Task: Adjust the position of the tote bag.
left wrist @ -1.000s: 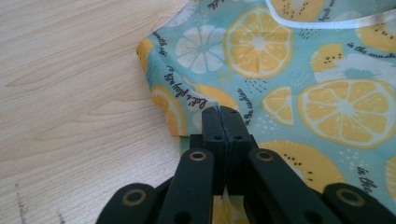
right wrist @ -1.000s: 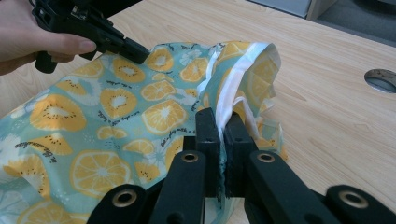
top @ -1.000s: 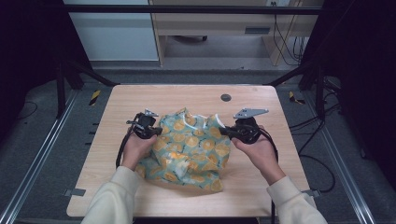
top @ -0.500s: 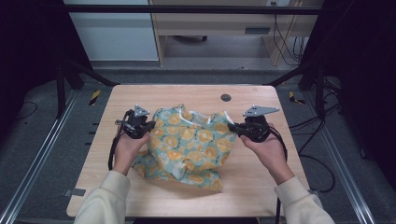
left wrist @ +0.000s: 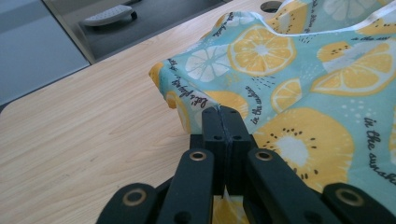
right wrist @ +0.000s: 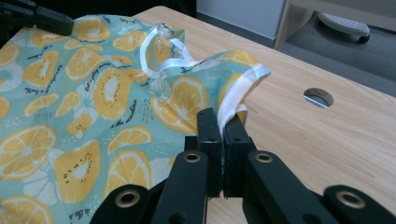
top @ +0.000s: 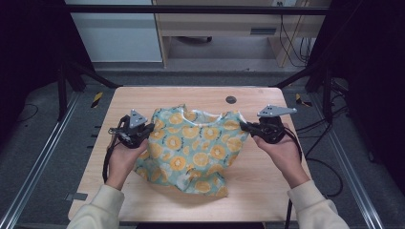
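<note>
Fruit-print cloth (top: 193, 145) pinched by left gripper (top: 147, 130); right gripper (top: 247, 126) likewise.

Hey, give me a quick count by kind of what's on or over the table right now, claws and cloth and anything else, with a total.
Claws: 2, the left claw and the right claw, each shut on the cloth
Fruit-print cloth: 1
Round hole in the table top: 1
Total: 4
</note>
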Tool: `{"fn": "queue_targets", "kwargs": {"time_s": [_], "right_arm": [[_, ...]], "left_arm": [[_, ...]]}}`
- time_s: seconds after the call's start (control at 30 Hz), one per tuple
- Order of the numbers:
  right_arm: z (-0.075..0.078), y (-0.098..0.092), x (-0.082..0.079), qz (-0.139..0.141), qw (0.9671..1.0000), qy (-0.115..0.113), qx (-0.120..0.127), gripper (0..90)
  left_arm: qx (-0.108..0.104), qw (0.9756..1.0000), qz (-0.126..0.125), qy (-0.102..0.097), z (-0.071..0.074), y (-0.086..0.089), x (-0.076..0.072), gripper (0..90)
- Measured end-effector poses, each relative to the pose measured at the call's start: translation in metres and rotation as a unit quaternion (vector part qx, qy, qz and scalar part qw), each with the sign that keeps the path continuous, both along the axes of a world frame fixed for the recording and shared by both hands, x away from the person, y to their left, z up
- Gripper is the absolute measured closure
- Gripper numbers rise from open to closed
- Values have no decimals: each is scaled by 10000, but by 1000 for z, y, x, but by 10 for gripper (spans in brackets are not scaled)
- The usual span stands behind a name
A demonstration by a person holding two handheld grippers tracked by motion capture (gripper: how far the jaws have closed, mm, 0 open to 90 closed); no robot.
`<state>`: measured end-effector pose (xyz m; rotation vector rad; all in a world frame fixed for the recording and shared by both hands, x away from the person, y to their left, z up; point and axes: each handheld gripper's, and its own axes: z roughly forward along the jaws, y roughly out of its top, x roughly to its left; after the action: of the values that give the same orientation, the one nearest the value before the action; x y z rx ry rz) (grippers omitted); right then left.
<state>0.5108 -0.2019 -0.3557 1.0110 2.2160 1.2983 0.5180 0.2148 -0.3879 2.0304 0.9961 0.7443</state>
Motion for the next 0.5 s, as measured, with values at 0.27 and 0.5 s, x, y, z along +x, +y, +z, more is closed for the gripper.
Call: {"fn": "queue_targets", "kwargs": {"time_s": [0.27, 0.5], "right_arm": [[4, 1, -3, 69, 9999, -120, -22, 888], [5, 2, -11, 150, 9996, -243, -69, 888]], "left_arm": [[-43, 9999, -43, -121, 1, 5, -10, 900], [-11, 9989, -104, -460, 1, 9, -25, 900]]}}
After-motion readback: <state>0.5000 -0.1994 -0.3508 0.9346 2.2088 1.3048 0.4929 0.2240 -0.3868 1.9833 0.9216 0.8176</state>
